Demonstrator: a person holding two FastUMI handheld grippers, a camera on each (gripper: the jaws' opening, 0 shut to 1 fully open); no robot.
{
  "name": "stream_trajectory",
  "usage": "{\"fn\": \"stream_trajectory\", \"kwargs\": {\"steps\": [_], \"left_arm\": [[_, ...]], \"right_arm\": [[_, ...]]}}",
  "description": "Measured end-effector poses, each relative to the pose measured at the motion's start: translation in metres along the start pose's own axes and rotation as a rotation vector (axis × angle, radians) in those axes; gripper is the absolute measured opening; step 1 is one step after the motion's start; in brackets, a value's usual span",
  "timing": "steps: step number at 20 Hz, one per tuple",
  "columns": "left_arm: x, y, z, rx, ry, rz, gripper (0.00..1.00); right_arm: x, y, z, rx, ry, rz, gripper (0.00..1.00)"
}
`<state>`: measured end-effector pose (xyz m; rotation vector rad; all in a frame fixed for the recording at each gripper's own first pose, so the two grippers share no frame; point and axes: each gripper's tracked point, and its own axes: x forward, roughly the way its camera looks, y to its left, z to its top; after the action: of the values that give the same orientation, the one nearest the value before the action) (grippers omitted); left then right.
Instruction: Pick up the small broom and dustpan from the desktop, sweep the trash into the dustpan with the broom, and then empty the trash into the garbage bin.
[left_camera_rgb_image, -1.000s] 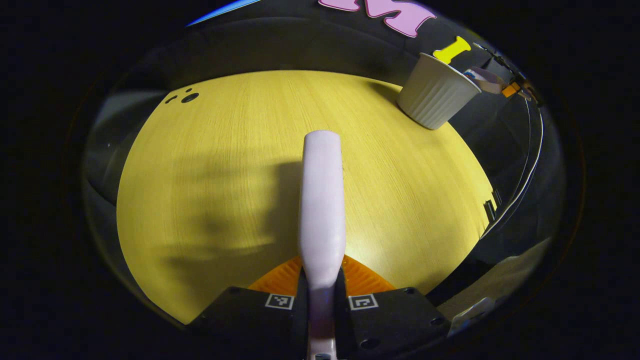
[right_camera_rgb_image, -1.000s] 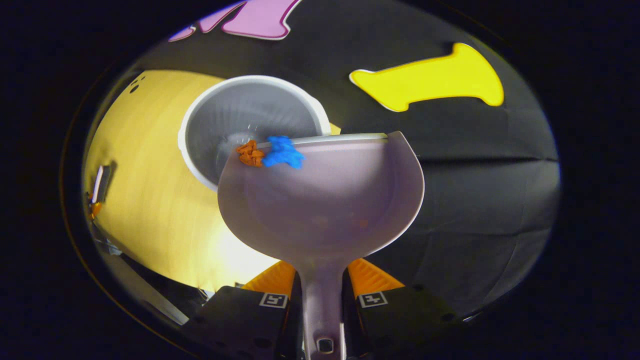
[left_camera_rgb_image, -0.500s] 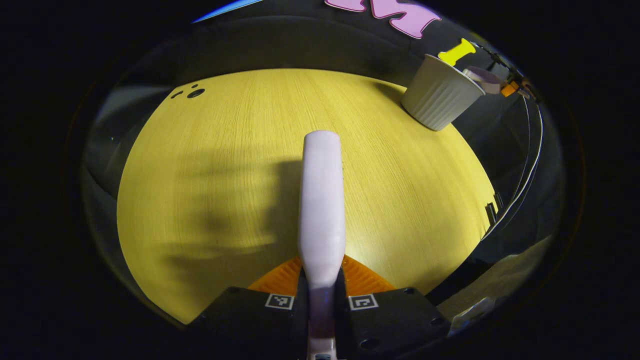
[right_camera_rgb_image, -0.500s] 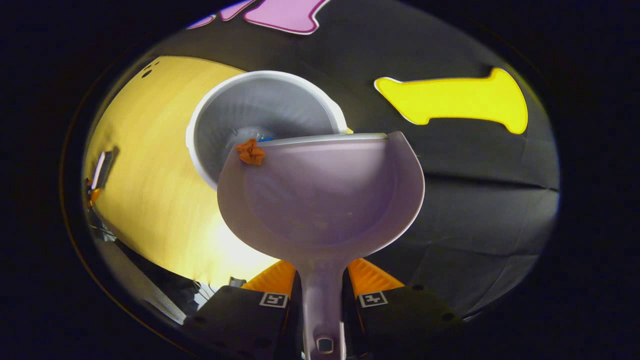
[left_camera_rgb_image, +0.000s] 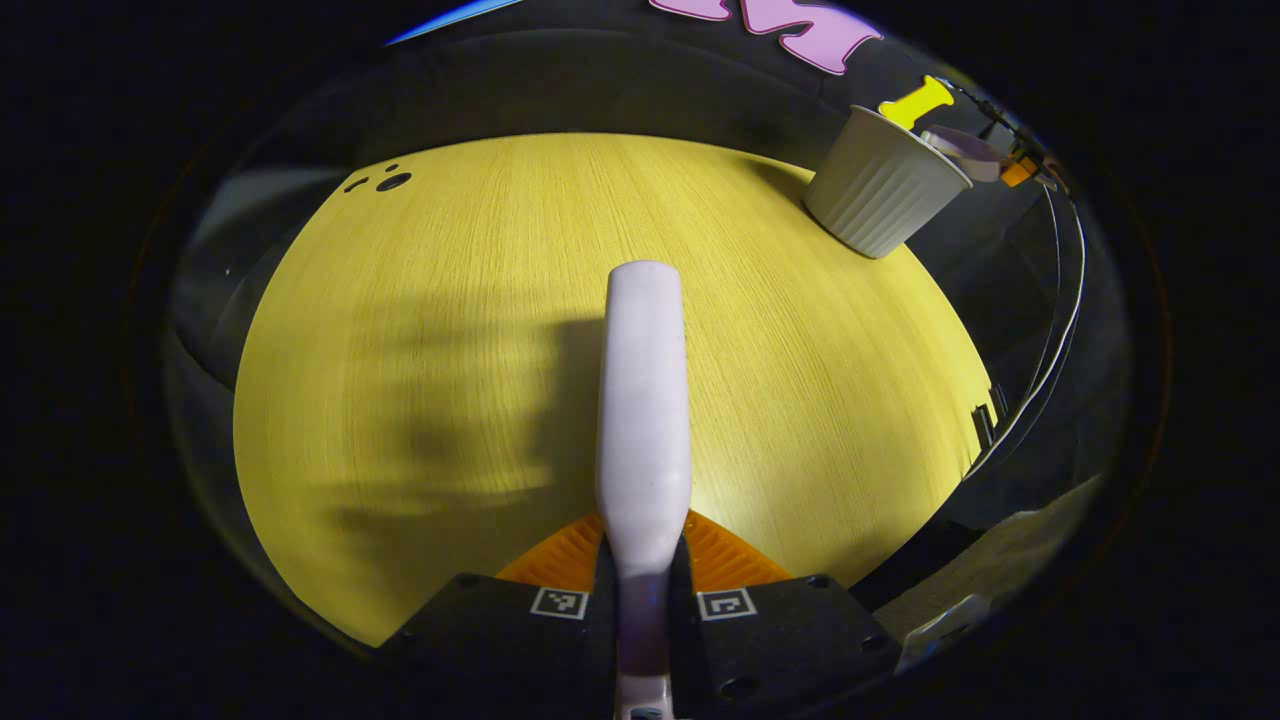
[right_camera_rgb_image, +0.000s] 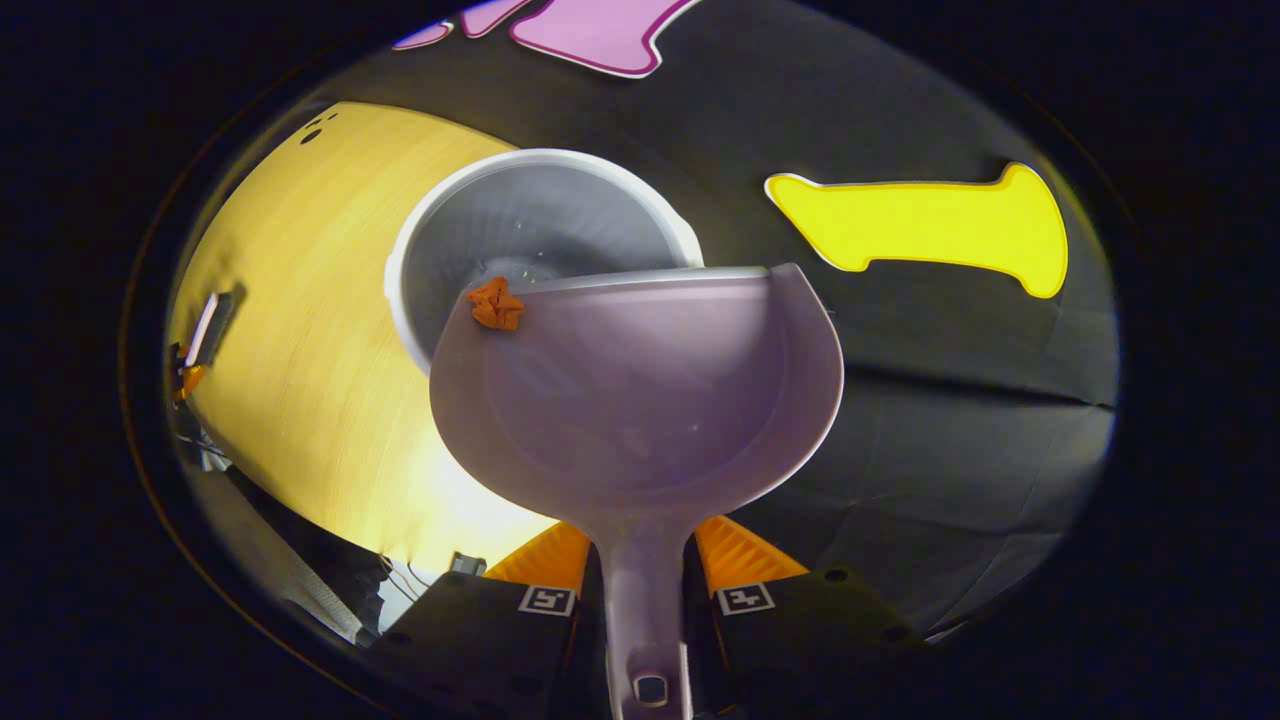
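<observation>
The right gripper (right_camera_rgb_image: 645, 600) clamps the dustpan (right_camera_rgb_image: 640, 390) by its handle and tips its front lip over the white ribbed garbage bin (right_camera_rgb_image: 540, 245), so trash can slide in; one orange scrap (right_camera_rgb_image: 496, 304) clings at the lip (likely needing a steeper tilt). The left gripper (left_camera_rgb_image: 642, 590) grips the small broom (left_camera_rgb_image: 645, 400), parked low over the yellow wood-grain desktop (left_camera_rgb_image: 420, 300), well away from the bin. Black cloth walls the booth.
</observation>
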<state>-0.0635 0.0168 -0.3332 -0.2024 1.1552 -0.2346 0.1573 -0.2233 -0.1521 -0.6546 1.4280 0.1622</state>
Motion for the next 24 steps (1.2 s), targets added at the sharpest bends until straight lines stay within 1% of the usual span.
{"fn": "stream_trajectory", "kwargs": {"steps": [2, 3, 4, 6, 8, 10, 13, 14, 18, 19, 21, 22, 24], "left_arm": [[0.0, 0.001, 0.001, -0.009, -0.004, 0.01, 0.25], [0.0, 0.0, 0.001, -0.016, -0.006, 0.012, 0.25], [-0.001, 0.0, 0.002, -0.021, -0.008, 0.011, 0.25], [-0.001, 0.002, 0.003, -0.019, -0.011, 0.017, 0.25], [-0.001, 0.002, 0.004, -0.021, -0.014, 0.023, 0.24], [-0.001, 0.002, 0.005, -0.024, -0.016, 0.027, 0.25], [-0.002, 0.002, 0.008, -0.015, -0.016, 0.035, 0.24], [-0.002, 0.002, 0.01, -0.008, -0.016, 0.041, 0.25], [-0.003, -0.005, 0.018, 0.011, -0.023, 0.057, 0.25], [-0.003, -0.005, 0.02, 0.014, -0.023, 0.061, 0.24], [-0.001, -0.006, 0.024, 0.027, -0.021, 0.07, 0.24], [0.0, -0.006, 0.026, 0.033, -0.018, 0.076, 0.26], [0.002, -0.007, 0.029, 0.043, -0.016, 0.086, 0.25]], "right_arm": [[0.004, -0.003, 0.006, -0.01, -0.001, -0.015, 0.36], [0.007, -0.005, 0.009, 0.003, -0.006, -0.016, 0.32], [0.009, -0.004, 0.011, 0.0, -0.004, -0.009, 0.36], [0.01, -0.009, 0.011, -0.011, -0.016, -0.015, 0.36], [0.008, -0.009, 0.011, 0.008, -0.05, -0.021, 0.36], [-0.003, -0.004, 0.013, 0.05, -0.122, -0.003, 0.36], [-0.028, 0.012, 0.011, 0.118, -0.255, 0.046, 0.36], [-0.038, 0.018, 0.008, 0.137, -0.296, 0.063, 0.36], [-0.076, 0.061, -0.002, 0.173, -0.432, 0.154, 0.36], [-0.081, 0.078, -0.005, 0.169, -0.452, 0.183, 0.33], [-0.09, 0.12, -0.016, 0.154, -0.479, 0.241, 0.39], [-0.091, 0.142, -0.022, 0.147, -0.483, 0.275, 0.36], [-0.088, 0.191, -0.033, 0.136, -0.484, 0.348, 0.36]]}}
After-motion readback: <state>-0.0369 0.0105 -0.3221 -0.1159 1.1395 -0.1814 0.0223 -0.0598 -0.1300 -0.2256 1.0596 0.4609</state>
